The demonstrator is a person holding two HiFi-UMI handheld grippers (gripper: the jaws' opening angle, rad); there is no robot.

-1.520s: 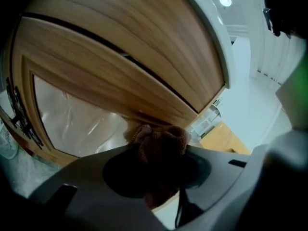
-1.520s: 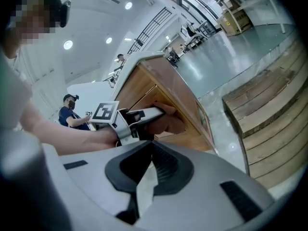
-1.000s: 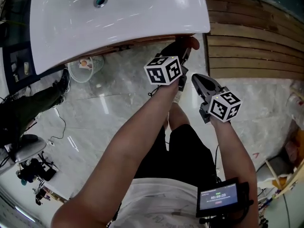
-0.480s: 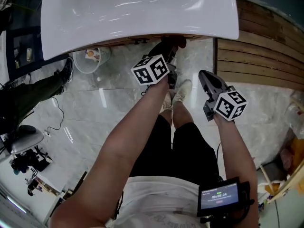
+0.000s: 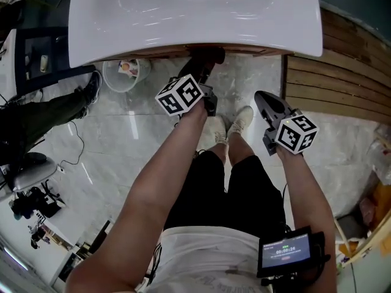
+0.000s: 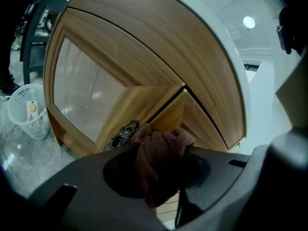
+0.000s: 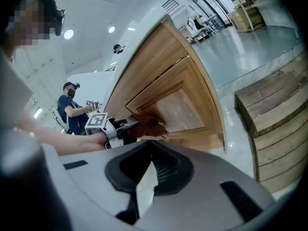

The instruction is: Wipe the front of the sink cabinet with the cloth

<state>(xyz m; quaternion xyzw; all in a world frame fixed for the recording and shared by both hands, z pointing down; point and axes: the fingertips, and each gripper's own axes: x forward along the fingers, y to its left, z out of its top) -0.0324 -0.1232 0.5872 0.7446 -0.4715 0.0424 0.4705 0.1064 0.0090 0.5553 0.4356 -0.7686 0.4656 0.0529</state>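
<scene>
The wooden sink cabinet (image 6: 144, 57) stands under the white sink (image 5: 195, 23). My left gripper (image 5: 204, 66) reaches under the sink's rim and is shut on a brown cloth (image 6: 161, 158). The cloth bunches between the jaws, right at the lower cabinet front where two door panels meet. The right gripper view shows the cloth (image 7: 150, 127) pressed to the cabinet (image 7: 178, 105) from the side. My right gripper (image 5: 264, 101) hangs apart to the right above the floor, jaws together and holding nothing.
A white waste basket (image 5: 125, 73) stands on the marble floor left of the cabinet. A slatted wooden platform (image 5: 342, 84) lies to the right. A person's dark-trousered leg (image 5: 43, 121) stretches in at left. My own feet (image 5: 229, 127) are below the cabinet.
The left gripper with the cloth has slid leftward along the cabinet front. The right gripper has stayed about where it was.
</scene>
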